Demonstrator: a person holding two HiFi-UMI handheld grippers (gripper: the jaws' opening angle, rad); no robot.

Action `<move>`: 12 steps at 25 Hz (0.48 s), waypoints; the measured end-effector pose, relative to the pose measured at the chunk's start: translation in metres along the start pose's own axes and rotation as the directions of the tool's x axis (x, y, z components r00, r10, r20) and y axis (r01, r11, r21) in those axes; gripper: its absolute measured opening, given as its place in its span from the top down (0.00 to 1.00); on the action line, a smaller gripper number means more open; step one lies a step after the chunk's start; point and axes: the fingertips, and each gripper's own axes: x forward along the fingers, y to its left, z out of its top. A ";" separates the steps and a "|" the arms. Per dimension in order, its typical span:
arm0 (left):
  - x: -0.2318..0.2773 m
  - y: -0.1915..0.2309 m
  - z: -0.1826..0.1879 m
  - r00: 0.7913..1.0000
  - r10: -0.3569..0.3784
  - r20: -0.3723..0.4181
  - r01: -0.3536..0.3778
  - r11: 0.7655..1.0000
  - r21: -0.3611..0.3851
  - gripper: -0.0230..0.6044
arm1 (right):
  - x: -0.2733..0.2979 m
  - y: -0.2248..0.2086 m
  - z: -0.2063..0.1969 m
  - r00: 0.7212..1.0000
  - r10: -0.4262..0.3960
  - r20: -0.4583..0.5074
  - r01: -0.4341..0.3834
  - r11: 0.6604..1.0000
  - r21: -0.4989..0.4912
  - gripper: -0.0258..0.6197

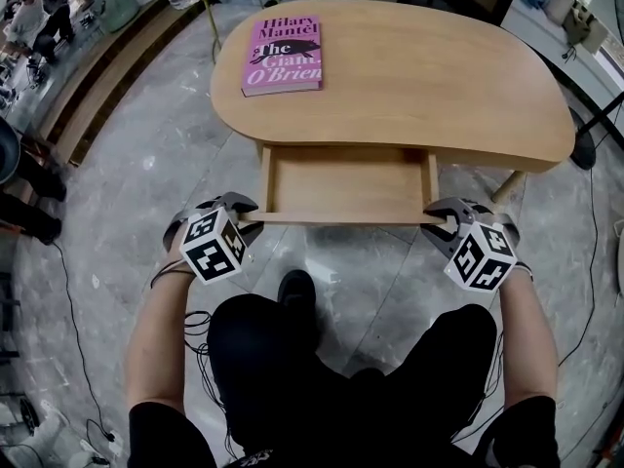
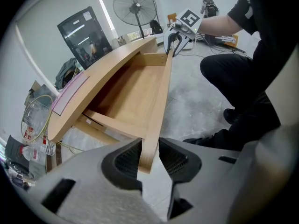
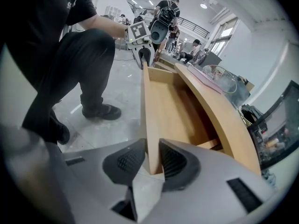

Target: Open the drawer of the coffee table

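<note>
The left hand-held gripper (image 2: 149,149) has its jaws partly closed, both ribbed pads pressed on the left end of the front board (image 1: 346,218) of the shallow light-wood drawer (image 1: 346,178). The right hand-held gripper (image 3: 153,157) pinches the same board at its right end in the same way. The drawer stands well out from under the kidney-shaped light-wood table (image 1: 419,76), towards the crouching person, and its floor is bare. It looks largely open, so what is left is probably a short, careful pull. Both ends should come back together and level, straight along the runners, since one side leading the other would likely skew the drawer and jam it. The grips sit on the thin top edge, so a firm pinch and no upward lift seem wise, and so does easing off before the stop. A jerk might drag the table and shift the pink paperback book (image 1: 283,55) lying on its top. The person's black shoe (image 1: 295,289) rests on the grey marbled floor (image 1: 136,164) just below the board.
</note>
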 end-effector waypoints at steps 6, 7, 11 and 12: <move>-0.002 -0.014 -0.002 1.000 -0.031 0.004 0.031 0.999 -0.007 0.78 | -0.003 0.012 -0.002 1.000 0.007 0.002 -0.007 1.000 -0.001 0.81; -0.001 -0.016 -0.002 0.999 -0.035 0.008 0.035 0.999 -0.010 0.78 | -0.003 0.014 -0.003 1.000 0.009 0.001 -0.009 1.000 -0.002 0.81; -0.002 -0.023 -0.005 0.999 -0.047 0.009 0.047 0.999 -0.022 0.78 | -0.003 0.021 -0.002 1.000 0.029 -0.003 -0.029 0.999 -0.013 0.82; -0.002 -0.025 -0.006 0.999 -0.051 0.006 0.052 0.998 -0.021 0.78 | -0.003 0.023 -0.002 0.999 0.034 -0.002 -0.034 0.999 -0.015 0.82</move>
